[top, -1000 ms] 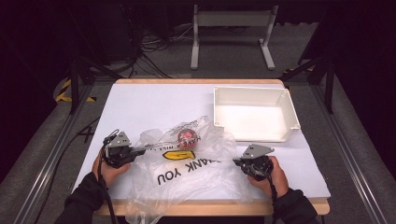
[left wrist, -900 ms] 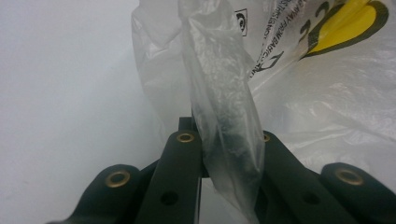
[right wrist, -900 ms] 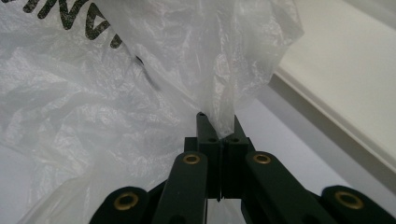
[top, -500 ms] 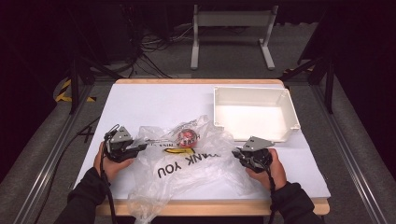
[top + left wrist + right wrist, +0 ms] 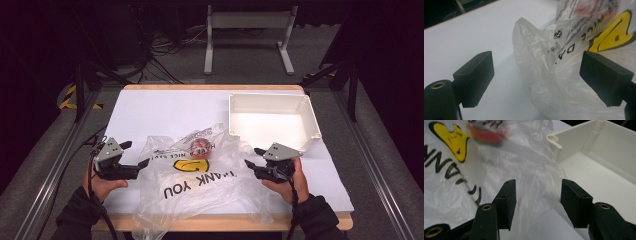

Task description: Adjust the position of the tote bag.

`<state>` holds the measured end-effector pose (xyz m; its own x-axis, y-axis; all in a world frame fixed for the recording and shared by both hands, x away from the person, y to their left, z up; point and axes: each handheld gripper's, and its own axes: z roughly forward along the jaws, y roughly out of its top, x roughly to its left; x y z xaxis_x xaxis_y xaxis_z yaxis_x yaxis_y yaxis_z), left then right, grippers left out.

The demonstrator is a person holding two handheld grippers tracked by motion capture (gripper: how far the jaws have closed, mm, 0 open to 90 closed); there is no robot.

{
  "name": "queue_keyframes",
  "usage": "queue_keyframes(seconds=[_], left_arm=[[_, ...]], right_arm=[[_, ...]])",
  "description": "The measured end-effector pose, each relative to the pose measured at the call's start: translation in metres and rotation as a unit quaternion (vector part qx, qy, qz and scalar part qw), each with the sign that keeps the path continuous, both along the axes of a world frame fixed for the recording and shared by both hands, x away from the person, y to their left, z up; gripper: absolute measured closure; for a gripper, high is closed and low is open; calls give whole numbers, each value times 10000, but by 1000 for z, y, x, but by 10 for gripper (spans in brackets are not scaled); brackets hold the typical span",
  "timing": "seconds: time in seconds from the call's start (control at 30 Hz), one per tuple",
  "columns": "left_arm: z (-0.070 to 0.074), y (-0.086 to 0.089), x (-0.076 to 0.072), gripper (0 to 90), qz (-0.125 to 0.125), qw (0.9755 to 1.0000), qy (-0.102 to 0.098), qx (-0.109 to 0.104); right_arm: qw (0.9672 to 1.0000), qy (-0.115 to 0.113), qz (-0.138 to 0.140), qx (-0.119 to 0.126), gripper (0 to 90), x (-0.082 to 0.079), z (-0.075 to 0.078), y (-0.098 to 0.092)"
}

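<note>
A clear plastic bag [image 5: 200, 185] printed THANK YOU with a yellow smiley lies crumpled on the white table, hanging a little over its front edge. A red round item [image 5: 201, 148] sits inside it near the far side. My left gripper [image 5: 136, 154] is at the bag's left edge. Its jaws have just been opening and now stand wide apart, with a loose fold of the bag [image 5: 549, 75] between them, untouched by the pads. My right gripper [image 5: 253, 157] is at the bag's right edge. Its jaws have also been opening, and thin film [image 5: 536, 177] lies between them unpressed.
A white rectangular tray [image 5: 270, 96] stands empty at the table's back right, its near corner [image 5: 555, 141] just beyond the right gripper. Bare white tabletop [image 5: 160, 110] stretches behind the bag. The table's wooden front edge [image 5: 300, 220] runs near the person's hands.
Both grippers were shut on the bag's edges and have opened, letting go of it. The bag has slackened onto the table. The left gripper has lifted slightly and drawn back from the bag.
</note>
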<state>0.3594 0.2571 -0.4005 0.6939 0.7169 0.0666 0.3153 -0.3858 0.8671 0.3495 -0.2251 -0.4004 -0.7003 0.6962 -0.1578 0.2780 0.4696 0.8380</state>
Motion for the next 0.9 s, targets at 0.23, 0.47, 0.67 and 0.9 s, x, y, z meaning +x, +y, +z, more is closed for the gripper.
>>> queue_keyframes(seconds=[0.23,0.47,0.67,0.9], left_arm=[[17,-6,-26,141,-380,9990,-179,-140],[1,-41,-55,255,-1522,9880,175,202],[-18,-58,-71,307,-1960,9780,512,493],[-48,-69,-61,394,-1881,9727,864,1051]], right_arm=[[9995,-176,227,165,491,-16,19,1],[9933,11,1157,-17,603,-45,23,11],[9798,325,1948,-315,486,-61,11,34],[9738,687,2001,-836,425,-49,-21,45]])
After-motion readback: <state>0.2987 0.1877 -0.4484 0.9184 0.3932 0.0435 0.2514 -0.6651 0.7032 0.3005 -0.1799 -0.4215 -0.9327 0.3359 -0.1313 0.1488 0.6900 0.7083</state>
